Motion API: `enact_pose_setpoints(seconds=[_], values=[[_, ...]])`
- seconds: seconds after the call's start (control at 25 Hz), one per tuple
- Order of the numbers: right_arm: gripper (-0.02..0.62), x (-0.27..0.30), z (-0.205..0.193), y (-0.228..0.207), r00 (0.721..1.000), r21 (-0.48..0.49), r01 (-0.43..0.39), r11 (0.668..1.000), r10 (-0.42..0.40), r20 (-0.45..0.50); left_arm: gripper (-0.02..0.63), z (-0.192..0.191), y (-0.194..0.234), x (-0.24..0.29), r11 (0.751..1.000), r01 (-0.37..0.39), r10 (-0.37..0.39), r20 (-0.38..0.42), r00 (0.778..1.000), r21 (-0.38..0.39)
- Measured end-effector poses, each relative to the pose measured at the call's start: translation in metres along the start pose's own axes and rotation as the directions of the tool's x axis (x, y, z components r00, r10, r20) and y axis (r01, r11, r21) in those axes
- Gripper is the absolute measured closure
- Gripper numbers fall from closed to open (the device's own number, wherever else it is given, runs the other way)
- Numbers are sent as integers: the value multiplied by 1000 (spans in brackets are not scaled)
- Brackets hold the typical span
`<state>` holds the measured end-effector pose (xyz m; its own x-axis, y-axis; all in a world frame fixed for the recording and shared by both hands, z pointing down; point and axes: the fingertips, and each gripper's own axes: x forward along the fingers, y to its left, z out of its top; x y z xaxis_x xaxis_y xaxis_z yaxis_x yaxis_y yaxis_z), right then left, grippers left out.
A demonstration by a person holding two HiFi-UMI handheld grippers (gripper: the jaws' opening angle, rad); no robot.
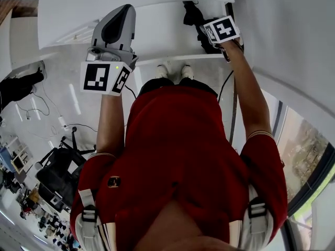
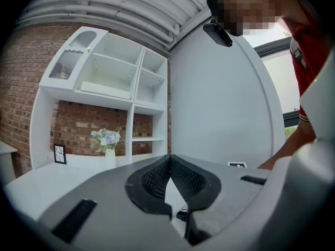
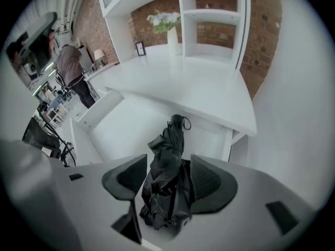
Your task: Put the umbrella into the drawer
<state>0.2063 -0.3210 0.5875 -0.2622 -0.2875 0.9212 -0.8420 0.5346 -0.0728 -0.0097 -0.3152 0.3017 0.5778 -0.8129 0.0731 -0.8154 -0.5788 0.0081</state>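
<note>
A black folded umbrella [image 3: 167,179] lies lengthwise in the open white drawer [image 3: 120,132], its strap end pointing away from me. My right gripper [image 3: 168,163] hangs steeply above it, open; the umbrella shows between the two pads, with a gap at the left pad. In the head view the umbrella [image 1: 193,14] is a dark shape in the drawer [image 1: 162,33] under the right gripper [image 1: 210,40]. My left gripper [image 1: 123,12] is held level over the drawer's left part, away from the umbrella. In its own view the left gripper [image 2: 168,158] is shut on nothing.
The drawer sticks out from a white desk [image 3: 204,88]. Behind stand white shelves against a brick wall, a vase of flowers [image 3: 170,27] and a small picture frame [image 2: 59,153]. A person [image 3: 73,69] stands far left. An office chair [image 1: 57,177] and cables are on the floor.
</note>
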Motion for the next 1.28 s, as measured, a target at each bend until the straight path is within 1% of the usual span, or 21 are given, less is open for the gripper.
enact_pose_setpoints(seconds=[0.16,0.28,0.48,0.6,0.68,0.76,0.84,0.92,1.0,1.12,1.2,1.28], values=[[354,-37,18,8,990,14,-5,1000,3,142,600,-1,-13,6,999,39,-39,5,999,-2],[388,-65,31,17,969,23,-15,1000,9,248,600,-1,-23,9,998,70,-70,9,998,-1],[461,-109,50,32,916,26,-9,1000,-2,400,600,0,-41,12,993,117,-117,11,993,-1],[521,-133,61,40,875,26,1,1000,-13,484,600,-4,-50,15,989,144,-144,9,989,-5],[558,-150,69,45,836,21,15,1000,-24,548,600,-6,-56,17,987,162,-162,8,987,-10],[591,-168,77,49,791,18,52,998,-52,610,600,-6,-62,17,984,178,-178,9,984,-13],[595,-185,84,52,744,12,94,995,-78,663,600,-5,-66,17,982,191,-191,12,982,-12],[597,-203,91,59,692,7,112,994,-83,717,600,-3,-70,15,979,201,-201,17,979,-9],[597,-222,96,69,629,1,111,994,-71,774,600,0,-73,14,977,211,-211,22,977,-5],[597,-247,104,86,532,-26,97,995,-29,847,600,5,-79,11,974,227,-227,33,973,1],[597,-259,106,97,481,-42,85,995,-4,877,600,9,-83,9,971,239,-239,42,970,6],[597,-268,106,107,439,-56,70,996,19,898,600,13,-87,6,968,250,-251,51,967,14]])
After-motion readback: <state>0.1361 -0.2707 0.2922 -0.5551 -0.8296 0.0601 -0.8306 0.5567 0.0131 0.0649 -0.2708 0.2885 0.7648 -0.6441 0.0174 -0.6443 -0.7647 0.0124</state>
